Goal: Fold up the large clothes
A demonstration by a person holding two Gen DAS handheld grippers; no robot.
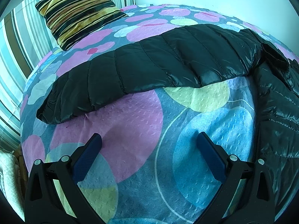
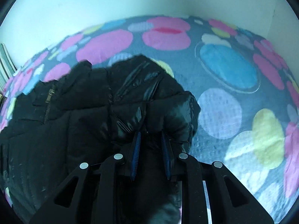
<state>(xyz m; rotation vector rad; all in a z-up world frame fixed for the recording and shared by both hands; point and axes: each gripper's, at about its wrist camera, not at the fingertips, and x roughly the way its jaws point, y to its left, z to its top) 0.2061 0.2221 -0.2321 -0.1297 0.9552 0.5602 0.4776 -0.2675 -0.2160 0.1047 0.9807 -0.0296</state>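
A black quilted puffer jacket (image 1: pixel 168 56) lies on the bed (image 1: pixel 130 115); one sleeve stretches long across the left wrist view, cuff at lower left, rising rightward to the body, which the right edge cuts off. The left tongs (image 1: pixel 148 140) stand spread above bare bedspread — dimpled fabric printed with pink, blue and yellow circles. The right tongs (image 2: pixel 150 136) pinch a glossy fold of the jacket; the zipper (image 2: pixel 49 100) shows left. A striped velvety cushion (image 1: pixel 78 13) sits far back.

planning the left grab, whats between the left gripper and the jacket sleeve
Only bare bedspread lies between the open left gripper and the black jacket sleeve, as the left wrist view shows.
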